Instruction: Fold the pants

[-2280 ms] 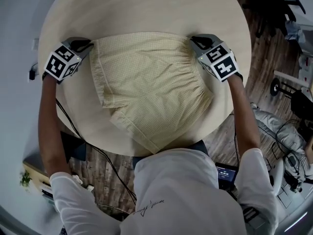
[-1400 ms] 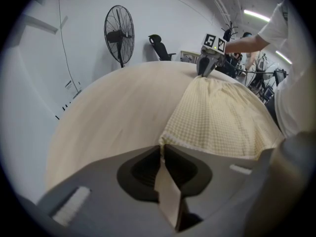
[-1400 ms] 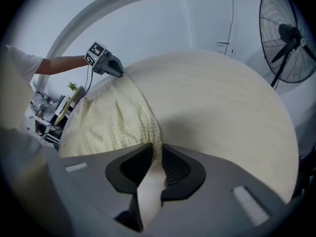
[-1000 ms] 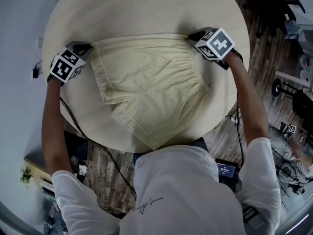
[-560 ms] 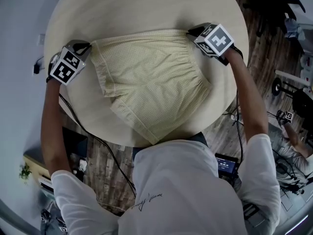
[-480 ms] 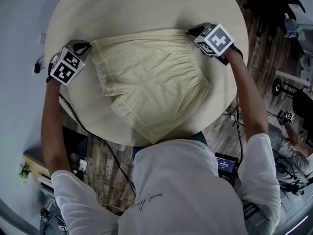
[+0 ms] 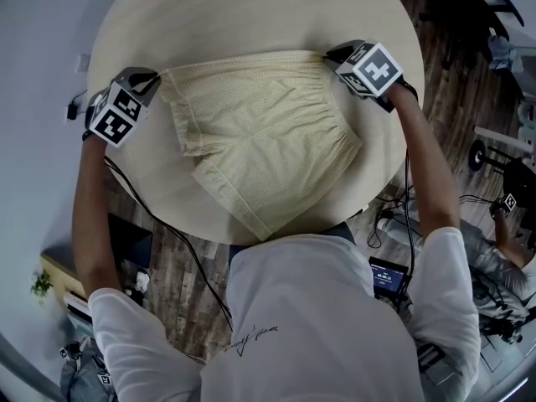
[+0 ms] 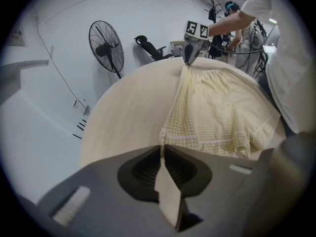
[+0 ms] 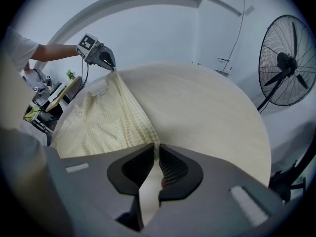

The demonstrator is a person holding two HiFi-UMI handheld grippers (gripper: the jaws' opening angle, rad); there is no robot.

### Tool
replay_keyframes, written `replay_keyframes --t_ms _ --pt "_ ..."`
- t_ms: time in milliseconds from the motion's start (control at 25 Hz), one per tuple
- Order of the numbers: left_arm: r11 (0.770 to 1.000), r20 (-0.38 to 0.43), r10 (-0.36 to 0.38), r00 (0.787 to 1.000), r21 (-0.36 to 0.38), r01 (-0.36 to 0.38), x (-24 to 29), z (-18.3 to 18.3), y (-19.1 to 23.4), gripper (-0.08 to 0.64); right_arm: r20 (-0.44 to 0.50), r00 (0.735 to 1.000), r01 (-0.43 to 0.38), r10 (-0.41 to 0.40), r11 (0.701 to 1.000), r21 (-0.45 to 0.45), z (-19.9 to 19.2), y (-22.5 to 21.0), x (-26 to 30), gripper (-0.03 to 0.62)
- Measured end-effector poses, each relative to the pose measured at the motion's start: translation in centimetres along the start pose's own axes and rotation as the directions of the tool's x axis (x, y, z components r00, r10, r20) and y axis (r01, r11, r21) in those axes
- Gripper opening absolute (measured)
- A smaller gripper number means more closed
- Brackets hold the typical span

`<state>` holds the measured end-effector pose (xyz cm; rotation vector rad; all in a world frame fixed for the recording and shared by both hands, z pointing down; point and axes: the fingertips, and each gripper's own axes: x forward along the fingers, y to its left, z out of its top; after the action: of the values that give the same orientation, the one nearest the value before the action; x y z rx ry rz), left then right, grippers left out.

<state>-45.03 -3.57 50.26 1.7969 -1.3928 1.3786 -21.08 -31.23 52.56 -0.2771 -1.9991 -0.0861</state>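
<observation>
Pale yellow checked shorts [image 7: 260, 136] lie on the round wooden table [image 7: 251, 15], with the far edge stretched between my two grippers. My left gripper [image 7: 153, 80] is shut on the far left corner. In the left gripper view the cloth [image 8: 217, 112] runs out of the closed jaws of the left gripper [image 8: 162, 146] to the right gripper [image 8: 189, 51] across the table. My right gripper [image 7: 332, 55] is shut on the far right corner. The right gripper view shows the fabric [image 9: 103, 122] pinched in the right gripper [image 9: 157, 146], and the left gripper [image 9: 103, 57] holding the other end.
The table's near edge is against the person's torso [image 7: 310, 308]. Wooden floor with cables [image 7: 180, 262] and a small screen [image 7: 387, 276] lies below. A standing fan [image 8: 106, 46] and an office chair [image 8: 148, 46] stand beyond the table, near a white wall.
Both grippers keep their hold on the far corners. The left one has risen a little with its corner, and the far edge stays taut between them.
</observation>
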Motion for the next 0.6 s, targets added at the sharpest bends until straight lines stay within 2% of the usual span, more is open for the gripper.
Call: replay_keyframes --t_ms 600 --pt "0.999 0.003 0.043 0.999 0.028 -0.043 -4.4 0.4 -2.1 0.084 0.035 0.999 0.008 -0.007 1.0 -0.019 -0.3 2.6 -2.3 0.034"
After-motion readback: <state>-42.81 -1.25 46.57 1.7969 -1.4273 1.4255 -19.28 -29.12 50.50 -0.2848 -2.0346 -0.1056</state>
